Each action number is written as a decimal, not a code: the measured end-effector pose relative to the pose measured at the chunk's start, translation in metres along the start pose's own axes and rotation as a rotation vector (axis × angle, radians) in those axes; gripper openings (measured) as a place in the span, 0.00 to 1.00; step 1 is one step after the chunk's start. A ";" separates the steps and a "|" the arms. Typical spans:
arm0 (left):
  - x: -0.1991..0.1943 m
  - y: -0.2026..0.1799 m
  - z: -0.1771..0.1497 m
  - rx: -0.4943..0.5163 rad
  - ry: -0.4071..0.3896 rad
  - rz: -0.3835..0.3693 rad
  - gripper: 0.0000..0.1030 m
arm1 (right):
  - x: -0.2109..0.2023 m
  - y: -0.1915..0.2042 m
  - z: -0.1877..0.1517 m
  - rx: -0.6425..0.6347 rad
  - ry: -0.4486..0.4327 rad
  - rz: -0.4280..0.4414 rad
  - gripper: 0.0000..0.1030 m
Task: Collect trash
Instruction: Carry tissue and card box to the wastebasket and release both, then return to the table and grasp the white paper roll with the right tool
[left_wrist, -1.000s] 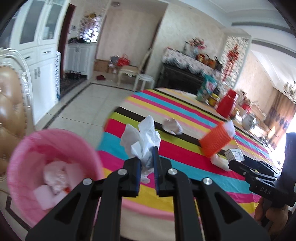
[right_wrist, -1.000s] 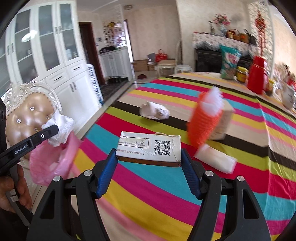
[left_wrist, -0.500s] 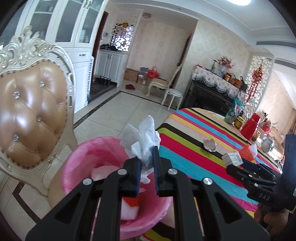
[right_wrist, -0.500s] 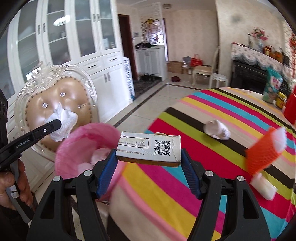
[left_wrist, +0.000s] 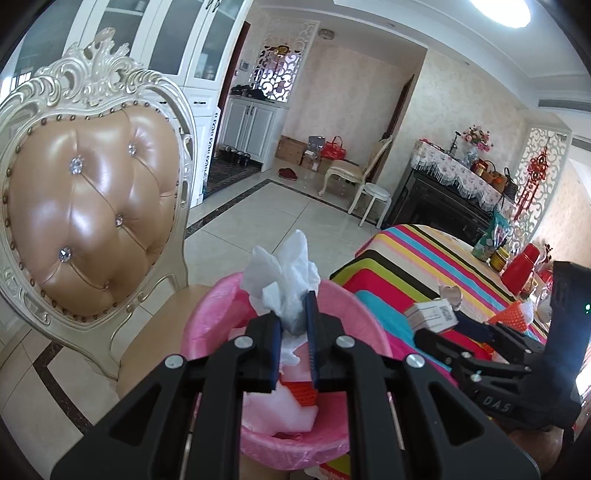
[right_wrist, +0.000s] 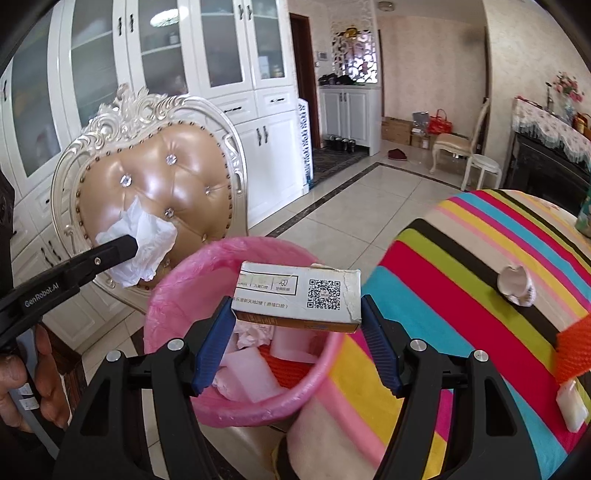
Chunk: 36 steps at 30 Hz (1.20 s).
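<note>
Crumpled white tissue (left_wrist: 284, 280) pinched tight between the nearly closed pads of the left gripper (left_wrist: 291, 332), held just above the pink-lined bin (left_wrist: 218, 306) — not yet dropped. Small cardboard box (right_wrist: 299, 295) with a QR code clamped end to end by the right gripper (right_wrist: 295, 332), jaws wide on it, hanging over the same bin's mouth. Inside the bin already: several white pieces and something orange, so part of the collecting looks done. Bin itself on the seat of the tufted chair (left_wrist: 88, 206), right beside the edge of the striped table (right_wrist: 480, 258). Left on the table, well away from the bin: a crumpled pale scrap (right_wrist: 515, 286), an orange mesh piece (right_wrist: 574, 354) and a white block (right_wrist: 572, 406) near it. Judged from this — two pieces ready for release, at least three more to fetch. Further clutter at the table's far end probably not trash.
</note>
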<state>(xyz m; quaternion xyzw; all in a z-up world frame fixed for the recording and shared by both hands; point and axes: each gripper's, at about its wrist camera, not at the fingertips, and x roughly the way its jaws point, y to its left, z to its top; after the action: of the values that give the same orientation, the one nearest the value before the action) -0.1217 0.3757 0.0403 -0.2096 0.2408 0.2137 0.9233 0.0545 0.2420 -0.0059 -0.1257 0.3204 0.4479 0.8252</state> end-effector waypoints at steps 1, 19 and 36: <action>0.000 0.002 0.000 -0.005 0.000 0.002 0.12 | 0.002 0.002 0.000 -0.003 0.003 0.002 0.63; 0.007 0.022 -0.005 -0.055 0.011 0.018 0.49 | 0.028 0.026 0.003 -0.059 0.015 0.011 0.79; 0.040 -0.068 -0.015 0.025 0.042 -0.145 0.60 | -0.056 -0.095 -0.033 0.074 -0.053 -0.225 0.82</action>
<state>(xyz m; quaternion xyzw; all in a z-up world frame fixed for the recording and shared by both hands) -0.0613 0.3246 0.0261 -0.2192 0.2471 0.1386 0.9336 0.0969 0.1351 -0.0027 -0.1183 0.2986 0.3435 0.8825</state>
